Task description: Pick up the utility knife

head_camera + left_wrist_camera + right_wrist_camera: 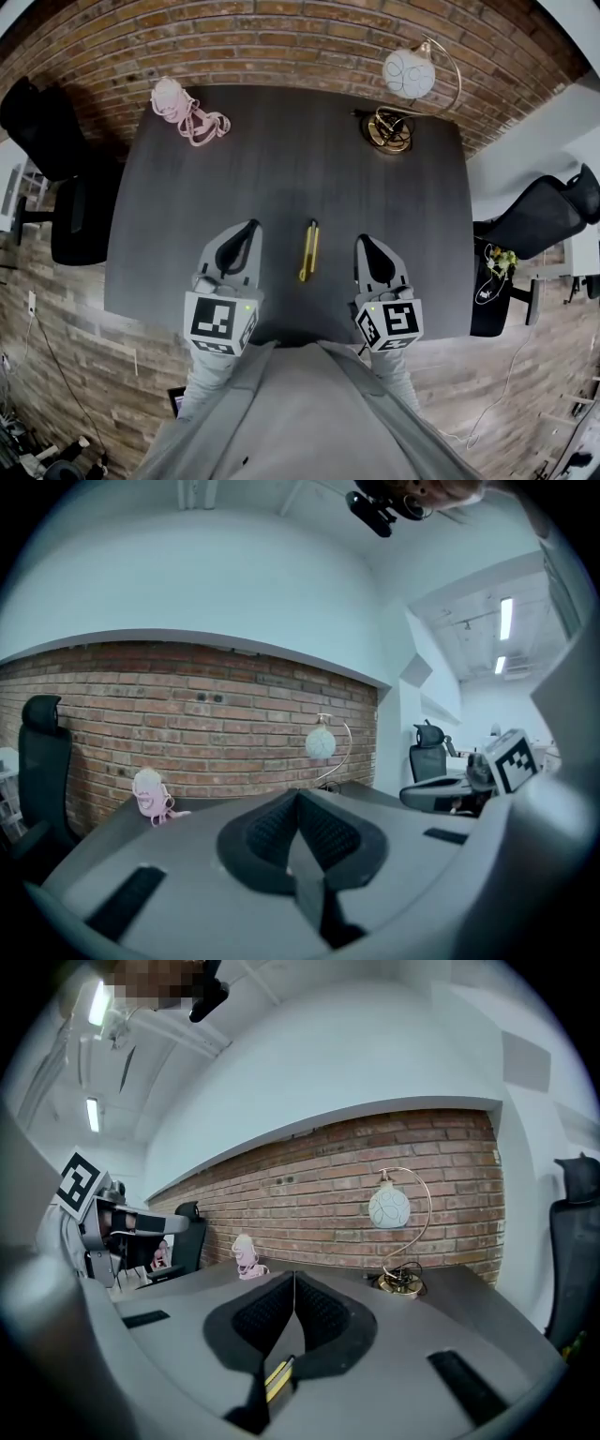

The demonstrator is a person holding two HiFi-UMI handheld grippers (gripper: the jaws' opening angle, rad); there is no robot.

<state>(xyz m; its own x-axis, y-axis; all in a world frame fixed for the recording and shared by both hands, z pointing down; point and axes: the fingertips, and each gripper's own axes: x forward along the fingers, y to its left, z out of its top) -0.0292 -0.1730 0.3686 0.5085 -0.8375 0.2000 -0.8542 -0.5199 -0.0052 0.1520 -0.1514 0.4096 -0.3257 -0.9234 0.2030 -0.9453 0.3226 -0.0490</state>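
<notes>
Utility knife (308,251) is sitting untouched on the tabletop (281,150), so nothing's done yet. Your left gripper (249,228) and right gripper (365,243) flank it, both closed and empty.

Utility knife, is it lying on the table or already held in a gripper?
Lying on the table, unheld. In the head view the utility knife rests flat between the left gripper and right gripper, touching neither; both shut.
</notes>
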